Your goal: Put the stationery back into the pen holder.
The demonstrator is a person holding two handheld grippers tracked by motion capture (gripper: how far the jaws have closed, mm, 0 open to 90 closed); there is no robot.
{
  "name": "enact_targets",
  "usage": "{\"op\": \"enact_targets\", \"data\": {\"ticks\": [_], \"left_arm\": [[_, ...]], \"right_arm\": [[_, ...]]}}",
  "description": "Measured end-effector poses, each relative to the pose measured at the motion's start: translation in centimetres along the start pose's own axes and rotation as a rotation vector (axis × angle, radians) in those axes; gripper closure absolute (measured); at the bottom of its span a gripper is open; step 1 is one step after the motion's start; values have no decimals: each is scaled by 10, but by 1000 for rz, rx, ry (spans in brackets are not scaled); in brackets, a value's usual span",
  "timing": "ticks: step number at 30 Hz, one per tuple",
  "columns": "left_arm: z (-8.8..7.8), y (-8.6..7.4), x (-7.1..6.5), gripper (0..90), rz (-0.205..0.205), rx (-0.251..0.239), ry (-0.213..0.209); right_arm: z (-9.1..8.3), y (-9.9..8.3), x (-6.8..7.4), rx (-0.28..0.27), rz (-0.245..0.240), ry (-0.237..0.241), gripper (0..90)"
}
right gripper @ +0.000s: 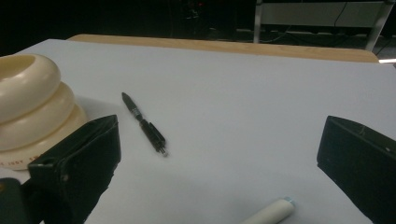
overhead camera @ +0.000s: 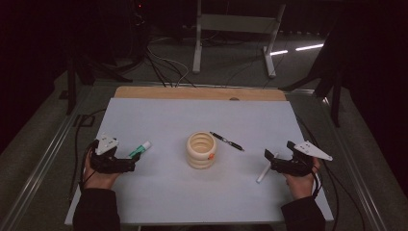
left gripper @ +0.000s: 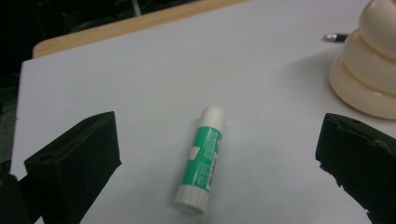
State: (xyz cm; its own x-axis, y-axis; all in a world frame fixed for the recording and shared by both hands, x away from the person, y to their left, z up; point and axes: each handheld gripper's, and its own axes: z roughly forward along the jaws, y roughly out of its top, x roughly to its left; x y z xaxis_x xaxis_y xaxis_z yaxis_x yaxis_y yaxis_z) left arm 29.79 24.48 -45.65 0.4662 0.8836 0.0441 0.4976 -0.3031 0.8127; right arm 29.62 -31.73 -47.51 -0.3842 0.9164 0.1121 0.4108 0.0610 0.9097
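A cream ribbed ring-shaped holder (overhead camera: 201, 149) stands upright at the middle of the white table top; it is also in the left gripper view (left gripper: 369, 70) and the right gripper view (right gripper: 32, 102). A green and white glue stick (overhead camera: 140, 149) (left gripper: 202, 158) lies flat between the spread jaws of my left gripper (overhead camera: 134, 161) (left gripper: 217, 163), which is open. A black pen (overhead camera: 227, 141) (right gripper: 144, 124) lies right of the holder. A white marker (overhead camera: 266, 168) (right gripper: 271, 212) lies just ahead of my right gripper (overhead camera: 270, 158) (right gripper: 217, 163), open and holding nothing.
The white sheet (overhead camera: 168, 115) covers a wooden table whose bare far edge (overhead camera: 199, 92) shows at the back. Cables (overhead camera: 166, 65) and a metal stand (overhead camera: 231, 29) sit on the dark floor beyond. A person's hands and dark sleeves come in at the near edge.
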Motion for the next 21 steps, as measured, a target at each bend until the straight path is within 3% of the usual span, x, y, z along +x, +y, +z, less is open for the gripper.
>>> {"op": "enact_targets", "data": {"ticks": [7, 13, 19, 21], "left_arm": [[21, 18, 5, 10, 41, 106, -37], [39, 25, 10, 10, 61, 196, -41], [51, 29, 16, 10, 60, 258, -48], [61, 31, 18, 11, 68, 313, -50]], "right_arm": [[0, -1, -3, 1, 4, -5, 0], [2, -2, -4, 9, 22, 5, 0], [6, -3, -2, 23, 8, 7, 0], [7, -3, -2, 22, 9, 11, 0]]}}
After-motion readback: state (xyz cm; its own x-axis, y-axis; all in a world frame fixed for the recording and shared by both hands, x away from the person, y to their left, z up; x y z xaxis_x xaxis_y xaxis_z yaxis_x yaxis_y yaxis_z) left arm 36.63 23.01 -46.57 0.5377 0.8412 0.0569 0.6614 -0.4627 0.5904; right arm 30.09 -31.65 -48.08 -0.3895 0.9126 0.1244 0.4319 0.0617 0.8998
